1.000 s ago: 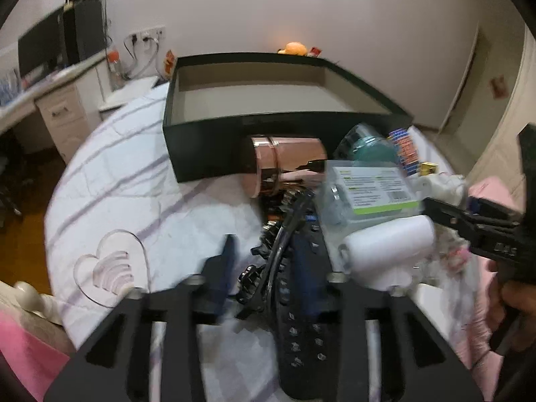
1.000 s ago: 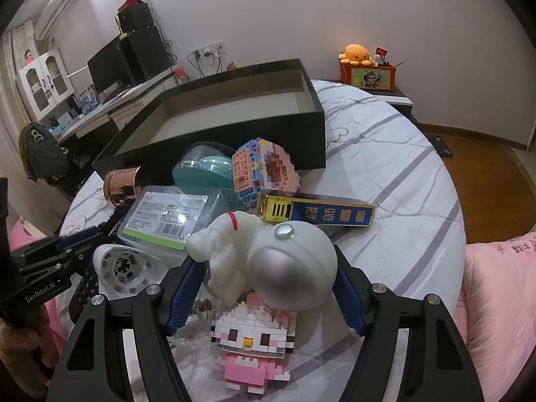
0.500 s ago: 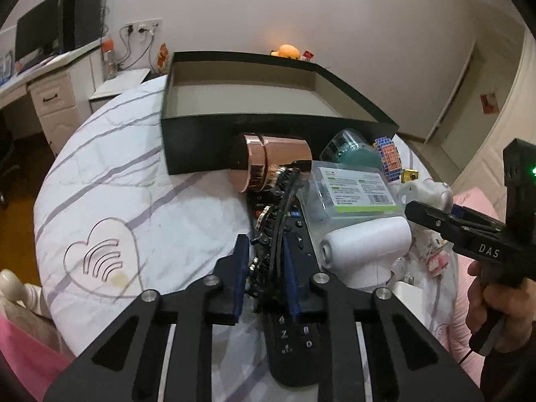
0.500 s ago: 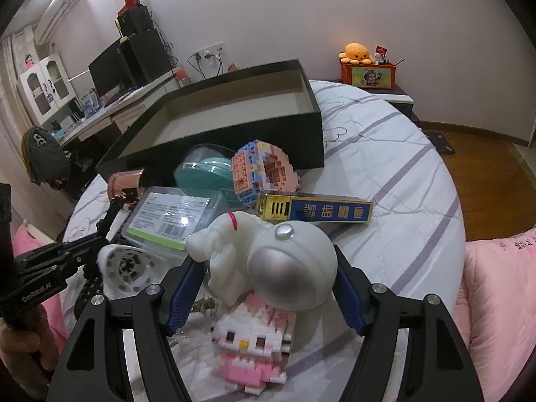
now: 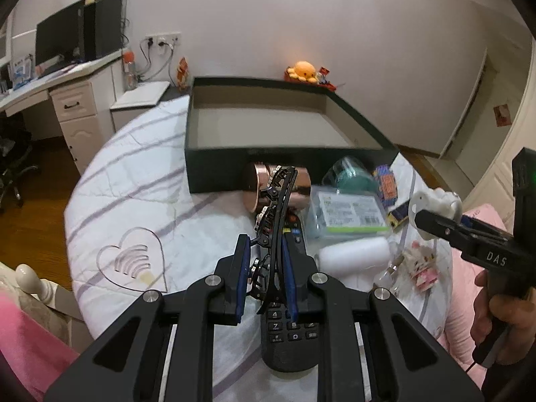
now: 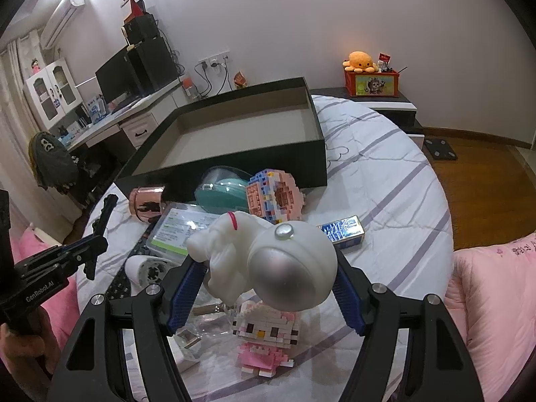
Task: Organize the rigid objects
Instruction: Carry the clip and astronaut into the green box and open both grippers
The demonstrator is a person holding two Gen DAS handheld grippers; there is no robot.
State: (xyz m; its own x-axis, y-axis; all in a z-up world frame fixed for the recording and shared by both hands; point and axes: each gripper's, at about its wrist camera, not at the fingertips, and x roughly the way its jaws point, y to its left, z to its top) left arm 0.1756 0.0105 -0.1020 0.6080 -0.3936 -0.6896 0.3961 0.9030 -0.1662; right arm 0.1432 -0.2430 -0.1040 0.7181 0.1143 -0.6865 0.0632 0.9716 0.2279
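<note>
My left gripper is shut on a black hair clip and holds it above a black remote. My right gripper is shut on a white astronaut figure, lifted over the clutter; it also shows in the left wrist view. The open dark green box stands empty behind the pile; it also shows in the right wrist view.
On the bed lie a copper cup, a clear plastic case, a white cylinder, a teal case, a block donut, a blue-gold box and a pink block cat. A desk stands left.
My left gripper closed on the hair clip and raised it off the remote. My right gripper lifted the astronaut figure a little higher.
</note>
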